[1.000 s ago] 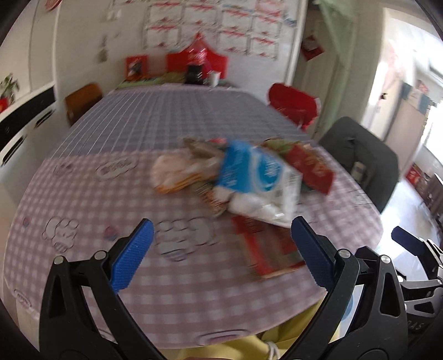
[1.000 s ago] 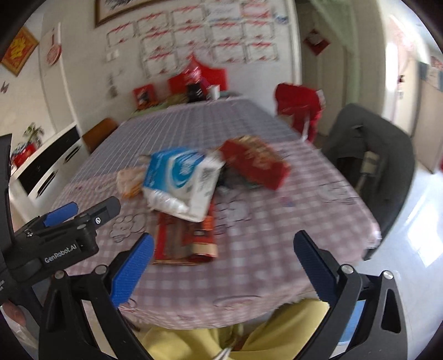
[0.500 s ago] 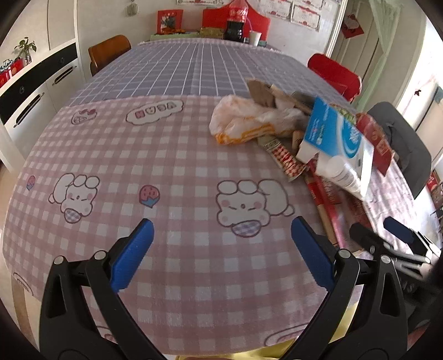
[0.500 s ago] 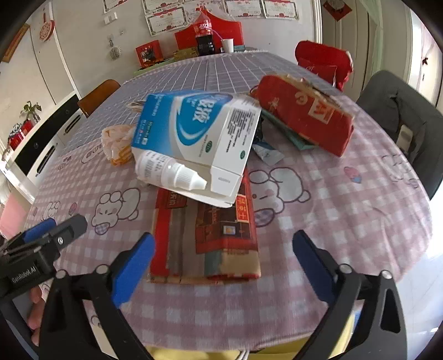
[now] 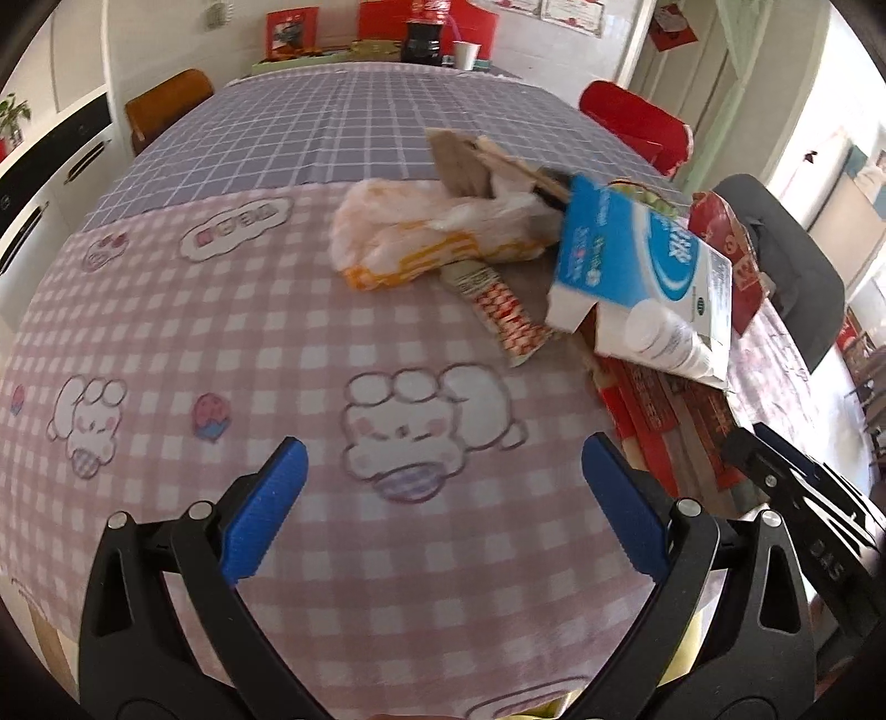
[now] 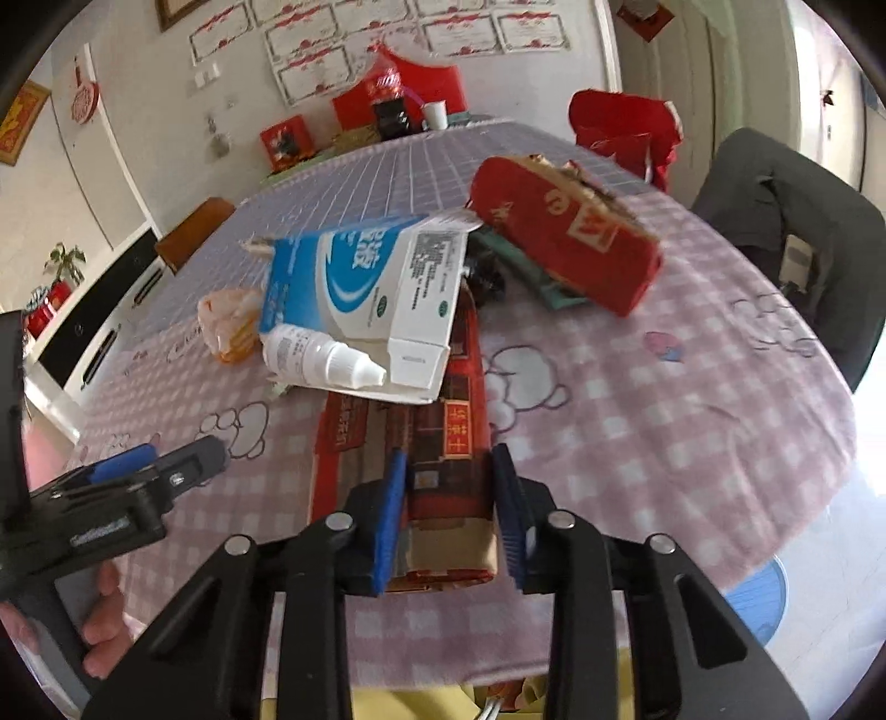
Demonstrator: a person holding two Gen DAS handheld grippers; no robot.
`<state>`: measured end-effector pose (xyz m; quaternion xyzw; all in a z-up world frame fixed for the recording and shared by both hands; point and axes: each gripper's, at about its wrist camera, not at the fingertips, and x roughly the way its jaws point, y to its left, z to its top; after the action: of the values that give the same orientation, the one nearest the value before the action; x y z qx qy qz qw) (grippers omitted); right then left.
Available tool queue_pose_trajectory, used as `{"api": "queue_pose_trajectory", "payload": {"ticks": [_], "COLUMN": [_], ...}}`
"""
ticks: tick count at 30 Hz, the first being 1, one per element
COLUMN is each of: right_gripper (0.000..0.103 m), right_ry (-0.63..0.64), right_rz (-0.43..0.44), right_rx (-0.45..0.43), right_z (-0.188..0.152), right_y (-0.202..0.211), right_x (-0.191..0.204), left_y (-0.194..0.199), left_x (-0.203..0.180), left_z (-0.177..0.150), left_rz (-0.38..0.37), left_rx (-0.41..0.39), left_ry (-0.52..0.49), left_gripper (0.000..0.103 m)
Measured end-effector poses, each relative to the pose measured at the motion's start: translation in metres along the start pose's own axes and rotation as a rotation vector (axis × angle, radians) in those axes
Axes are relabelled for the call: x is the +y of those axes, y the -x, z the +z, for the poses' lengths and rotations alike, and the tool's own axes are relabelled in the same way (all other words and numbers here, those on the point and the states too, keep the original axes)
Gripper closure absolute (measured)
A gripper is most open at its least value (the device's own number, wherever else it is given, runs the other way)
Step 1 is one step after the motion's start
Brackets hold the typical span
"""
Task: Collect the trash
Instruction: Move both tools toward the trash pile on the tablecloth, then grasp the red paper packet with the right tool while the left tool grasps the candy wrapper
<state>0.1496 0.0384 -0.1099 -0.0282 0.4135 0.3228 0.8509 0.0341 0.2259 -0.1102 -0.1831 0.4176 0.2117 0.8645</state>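
Note:
A heap of trash lies on the checked tablecloth (image 5: 277,354). A flat red carton (image 6: 437,443) lies nearest me. My right gripper (image 6: 449,498) has its blue fingers narrowed around the carton's near end. On it rest a blue-and-white medicine box (image 6: 365,288) and a white dropper bottle (image 6: 321,360). Behind lies a red packet (image 6: 565,238). In the left wrist view I see an orange-white plastic bag (image 5: 432,232), a red-checked wrapper (image 5: 504,310), cardboard pieces (image 5: 465,160) and the box (image 5: 637,260). My left gripper (image 5: 443,498) is open and empty above bare cloth.
A grey chair (image 6: 786,238) and a red chair (image 6: 626,133) stand at the table's right side, a brown chair (image 5: 166,105) at the far left. A bottle and cup (image 5: 465,52) stand at the far end. A blue bin (image 6: 758,592) shows below the table edge.
My right gripper has moved forward and down and narrowed from wide open onto the near end of the red carton. My left gripper stays open and has shifted slightly closer to the cloth.

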Motion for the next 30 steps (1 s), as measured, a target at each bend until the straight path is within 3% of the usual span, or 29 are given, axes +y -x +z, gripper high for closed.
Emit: {"api": "queue_pose_trajectory", "payload": {"ticks": [9, 15, 18, 21, 23, 27, 29, 30], "right_gripper": [0.074, 0.073, 0.064, 0.036, 0.035, 0.021, 0.022, 0.03], "right_ry": [0.007, -0.038, -0.029, -0.011, -0.036, -0.065, -0.052, -0.038], "right_rz": [-0.122, -0.202, -0.213, -0.262, -0.228, -0.17, -0.172, -0.18], "right_rx": [-0.111, -0.077, -0.048, -0.035, -0.038, -0.008, -0.014, 0.0], "right_z": [0.006, 0.007, 0.005, 0.008, 0.013, 0.021, 0.027, 0.03], "right_y": [0.055, 0.047, 0.03, 0.014, 0.005, -0.02, -0.026, -0.029], "right_x": [-0.018, -0.047, -0.057, -0.06, -0.068, -0.081, -0.081, -0.079], "left_y": [-0.011, -0.017, -0.02, -0.022, -0.024, -0.029, -0.032, -0.035], "left_x": [-0.018, -0.022, -0.023, -0.021, -0.019, -0.016, -0.016, -0.017], "left_z": [0.017, 0.025, 0.03, 0.034, 0.036, 0.038, 0.041, 0.044], "left_rz": [-0.03, -0.009, 0.005, 0.021, 0.028, 0.04, 0.041, 0.042], "left_rx": [0.011, 0.017, 0.015, 0.014, 0.015, 0.02, 0.026, 0.03], "left_ry": [-0.009, -0.009, -0.011, -0.008, -0.005, -0.011, -0.016, -0.018], "left_gripper": [0.006, 0.006, 0.006, 0.006, 0.006, 0.006, 0.006, 0.006]}}
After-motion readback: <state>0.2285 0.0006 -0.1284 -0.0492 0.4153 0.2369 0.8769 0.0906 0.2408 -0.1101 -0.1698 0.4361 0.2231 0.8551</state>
